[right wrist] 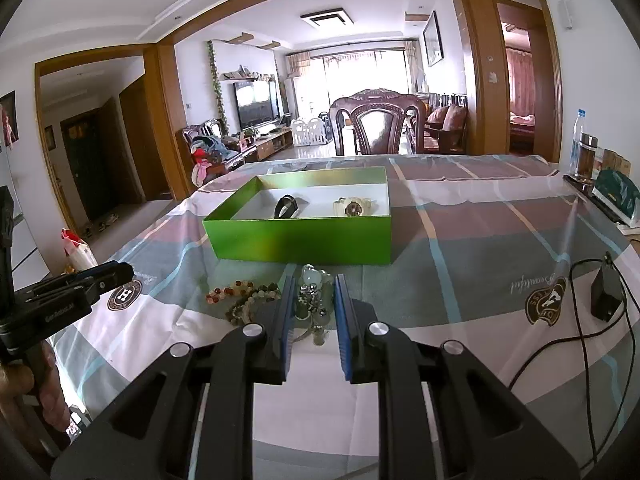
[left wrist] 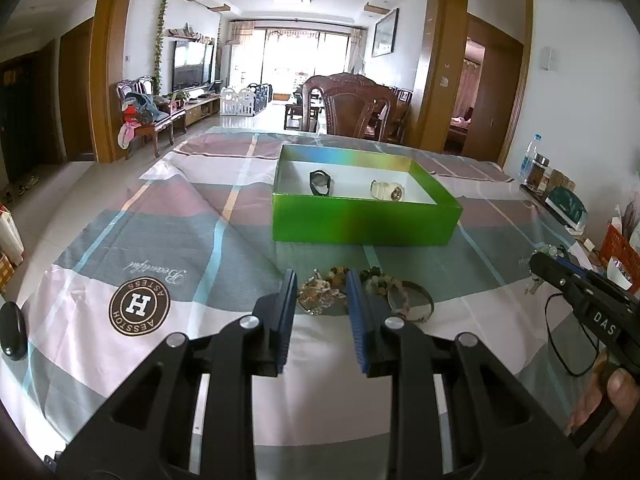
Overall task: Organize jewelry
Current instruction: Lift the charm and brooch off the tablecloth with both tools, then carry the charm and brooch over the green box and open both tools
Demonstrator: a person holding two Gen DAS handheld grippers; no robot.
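A green box (left wrist: pixel 360 220) (right wrist: pixel 296 240) stands mid-table with a black band (left wrist: pixel 320 184) (right wrist: pixel 286 206) and a white watch (left wrist: pixel 387 191) (right wrist: pixel 354 207) inside. In front of it lies a pile of bead bracelets (left wrist: pixel 376 280) (right wrist: pixel 244 296), a crystal cluster (left wrist: pixel 320 296) and a silver bangle (left wrist: pixel 412 302). My left gripper (left wrist: pixel 321 284) (right wrist: pixel 120 272) hovers just short of the pile, its blue pads apart with nothing gripped. My right gripper (right wrist: pixel 312 292) (left wrist: pixel 536 266) is off to the pile's right and shut on a beaded bracelet (right wrist: pixel 312 280) (left wrist: pixel 547 249), which dangles below the pads.
A checked cloth (left wrist: pixel 160 240) covers the table. A black oval object (left wrist: pixel 14 336) lies at the left edge. A black adapter (right wrist: pixel 606 296) with its cable lies to the right. Bottles (right wrist: pixel 582 148), a green packet (left wrist: pixel 566 204) and an orange basket (left wrist: pixel 620 252) line the right side. A wooden chair (left wrist: pixel 356 108) stands behind.
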